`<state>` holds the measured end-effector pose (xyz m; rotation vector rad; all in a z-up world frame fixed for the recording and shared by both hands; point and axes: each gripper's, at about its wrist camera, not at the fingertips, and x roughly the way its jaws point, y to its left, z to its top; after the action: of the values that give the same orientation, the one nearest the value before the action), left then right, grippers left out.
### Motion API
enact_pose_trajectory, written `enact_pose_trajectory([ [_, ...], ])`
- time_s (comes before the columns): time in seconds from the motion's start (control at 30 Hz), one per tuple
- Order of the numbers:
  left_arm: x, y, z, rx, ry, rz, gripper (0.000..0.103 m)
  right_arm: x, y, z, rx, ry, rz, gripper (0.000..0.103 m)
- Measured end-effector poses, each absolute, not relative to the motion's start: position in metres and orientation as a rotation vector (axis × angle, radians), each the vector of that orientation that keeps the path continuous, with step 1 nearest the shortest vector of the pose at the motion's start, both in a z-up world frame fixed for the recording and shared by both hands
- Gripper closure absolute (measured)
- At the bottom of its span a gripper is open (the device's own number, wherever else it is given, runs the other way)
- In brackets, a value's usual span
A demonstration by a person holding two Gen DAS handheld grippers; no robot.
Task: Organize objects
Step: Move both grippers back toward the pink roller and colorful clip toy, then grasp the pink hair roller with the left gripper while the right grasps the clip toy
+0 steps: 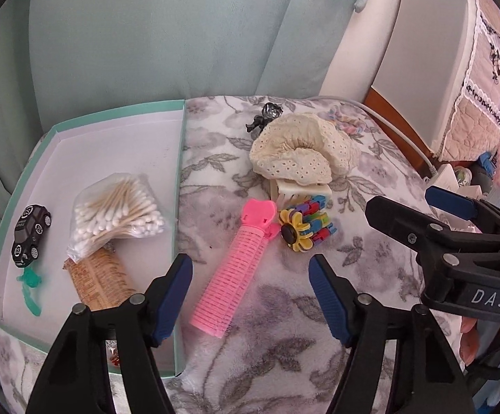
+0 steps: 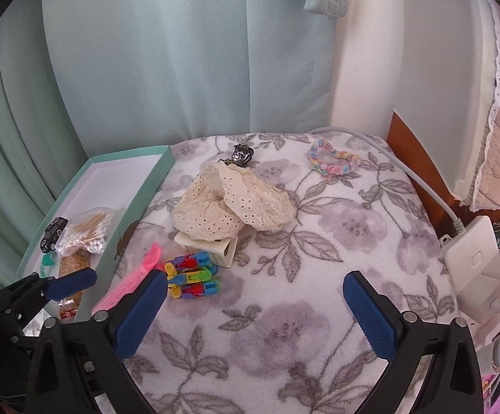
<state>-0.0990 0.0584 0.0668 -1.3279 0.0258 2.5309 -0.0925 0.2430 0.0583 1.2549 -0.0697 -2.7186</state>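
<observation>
Your left hand-held gripper (image 1: 250, 296) is hovering wide open and empty, and the pink hair roller (image 1: 236, 269) is lying directly between and just ahead of its fingers on the floral surface (image 2: 284, 327). The roller's long axis is running roughly along the line of the fingers, clip end far, tilted slightly to the right, so you are looking down its length, not across it. A grasp across the barrel looks the likelier fit; that is a judgement only.

Your right hand-held gripper (image 2: 253, 310) is also spread wide and carrying nothing, sitting further right; the roller is lying off its left finger, so the left one is the nearer.

The mint tray (image 1: 118, 117) is sitting just left of the roller, almost touching it.

Count, in the tray:
- one black toy car (image 1: 30, 231)
- one bag of cotton swabs (image 1: 118, 210)
- one wrapped snack (image 1: 101, 283)
- one green plastic piece (image 1: 30, 286)
- something small and red at the near edge, mostly hidden

Count, outside the tray:
- one roller
- one colourful flower clip toy (image 1: 306, 229)
- one cream claw clip (image 1: 301, 191) under one lace scrunchie (image 1: 301, 148)
- one dark metal ornament (image 1: 265, 117)
- one pastel braided band (image 2: 334, 162)
</observation>
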Motion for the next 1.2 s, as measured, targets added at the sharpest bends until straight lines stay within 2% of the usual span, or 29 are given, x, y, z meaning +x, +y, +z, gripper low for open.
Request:
enact_pose_trajectory([
  [0.03,-0.100,0.059,0.065,-1.332,0.024,2.522,0.037,-0.094,0.241,0.057,1.257,-0.063,-2.709,0.000],
  [0.17,-0.103,0.063,0.060,-1.345,0.034,2.502,0.039,-0.099,0.230,0.052,1.270,-0.029,-2.669,0.000],
  [0.23,-0.106,0.064,0.057,-1.358,0.032,2.495,0.044,-0.102,0.225,0.049,1.280,-0.025,-2.646,0.000],
  [0.33,-0.108,0.064,0.054,-1.366,0.028,2.497,0.045,-0.105,0.218,0.044,1.300,-0.015,-2.611,0.001],
  [0.8,-0.113,0.063,0.047,-1.383,0.032,2.491,0.047,-0.120,0.198,0.022,1.377,-0.013,-2.513,0.023],
  [0.87,-0.113,0.063,0.046,-1.383,0.033,2.491,0.050,-0.121,0.196,0.020,1.383,-0.019,-2.506,0.024],
  [1.03,-0.115,0.065,0.045,-1.377,0.056,2.491,0.053,-0.124,0.194,0.016,1.401,-0.027,-2.490,0.035],
  [1.1,-0.115,0.065,0.044,-1.377,0.063,2.492,0.056,-0.125,0.195,0.015,1.412,-0.034,-2.490,0.048],
  [1.2,-0.116,0.063,0.043,-1.378,0.063,2.493,0.060,-0.125,0.196,0.014,1.412,-0.049,-2.483,0.056],
])
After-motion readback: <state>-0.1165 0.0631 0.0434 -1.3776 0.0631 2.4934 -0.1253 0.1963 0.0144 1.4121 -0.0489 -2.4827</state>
